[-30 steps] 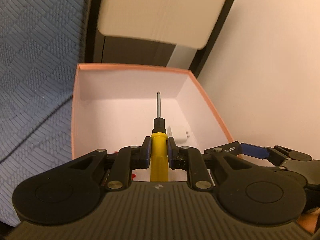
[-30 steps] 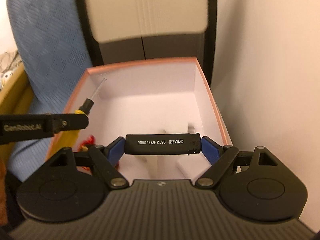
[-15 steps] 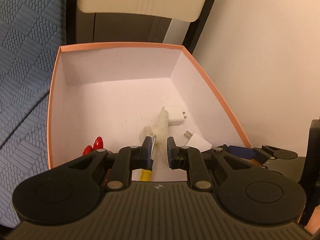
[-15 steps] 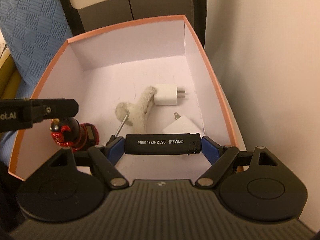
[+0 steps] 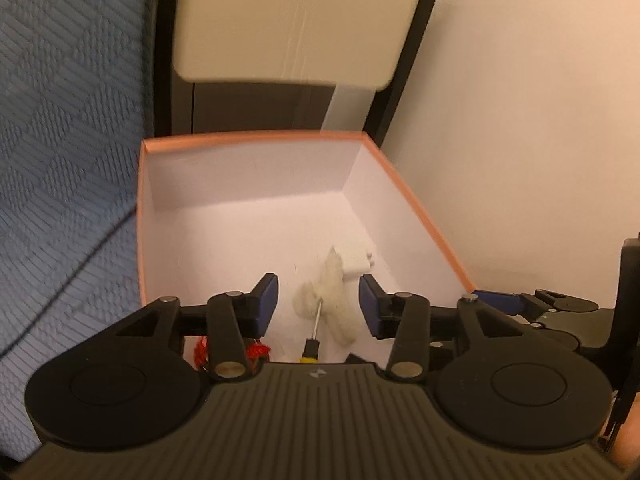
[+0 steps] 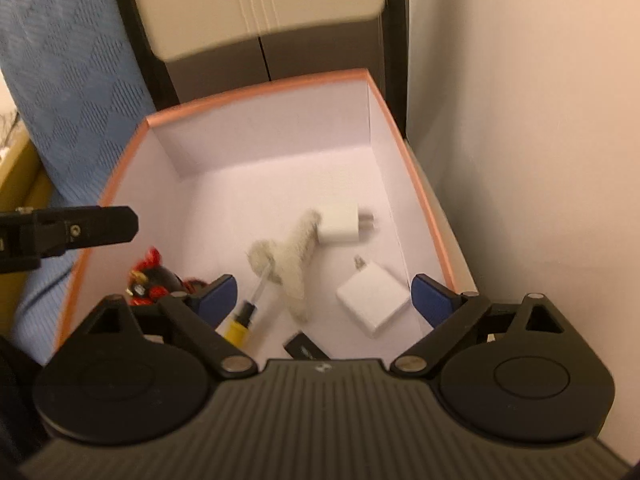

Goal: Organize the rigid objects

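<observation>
One yellow-handled screwdriver (image 6: 247, 312), boxed (image 6: 424, 204).

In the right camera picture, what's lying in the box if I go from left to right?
Red toy → screwdriver → fluffy toy → flat white charger, all inside the box.

Orange-rimmed box (image 6: 420, 192) beside blue fabric (image 6: 68, 80)
</observation>
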Available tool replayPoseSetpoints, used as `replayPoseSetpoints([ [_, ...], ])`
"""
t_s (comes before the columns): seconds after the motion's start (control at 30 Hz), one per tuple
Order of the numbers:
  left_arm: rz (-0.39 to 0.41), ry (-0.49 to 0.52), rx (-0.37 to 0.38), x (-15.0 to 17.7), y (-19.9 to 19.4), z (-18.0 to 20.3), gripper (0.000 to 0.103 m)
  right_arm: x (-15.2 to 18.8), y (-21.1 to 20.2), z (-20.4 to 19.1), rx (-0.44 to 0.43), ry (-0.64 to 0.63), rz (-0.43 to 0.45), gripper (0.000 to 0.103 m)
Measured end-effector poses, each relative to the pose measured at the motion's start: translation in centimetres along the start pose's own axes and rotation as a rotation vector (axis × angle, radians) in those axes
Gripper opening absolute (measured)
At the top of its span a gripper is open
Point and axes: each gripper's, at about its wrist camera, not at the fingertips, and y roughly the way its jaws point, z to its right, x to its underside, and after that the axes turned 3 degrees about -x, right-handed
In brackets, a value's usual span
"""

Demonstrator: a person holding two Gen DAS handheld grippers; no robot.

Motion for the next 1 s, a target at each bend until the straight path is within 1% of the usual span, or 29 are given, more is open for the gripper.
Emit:
replayPoseSetpoints([
  [0.1,0.05,-0.008,0.006,-0.7,-2.4,-0.5,0.055,-1.0,-2.1,-1.0,-0.006,-0.006,0.046,0.096],
  [0.23,0.116,0.008,0.01,-1.4,-5.7,-1.2,0.057,-2.2,-5.5,-2.4,-0.036,-0.011,0.121,0.096],
  [0.47,0.225,-0.005,0.026,-2.0,-11.4,-2.7,0.059,-2.8,-10.7,-5.1,-0.055,-0.018,0.213,0.096],
  [0.57,0.259,-0.014,0.041,-1.8,-13.3,-3.2,0.066,-2.6,-12.5,-6.3,-0.063,-0.017,0.24,0.096],
  [0.67,0.276,-0.01,0.049,-1.4,-14.7,-3.6,0.067,-2.1,-13.7,-7.6,-0.063,-0.017,0.258,0.096],
  [0.83,0.295,0.004,0.068,-0.3,-16.3,-4.1,0.072,-0.9,-15.0,-9.5,-0.056,-0.021,0.27,0.096],
  [0.9,0.306,0.017,0.06,0.3,-16.9,-4.2,0.08,-0.3,-15.4,-10.0,-0.048,-0.019,0.271,0.096],
  [1.0,0.315,0.032,0.059,1.1,-17.6,-4.4,0.088,0.7,-15.8,-10.7,-0.039,-0.018,0.278,0.096],
])
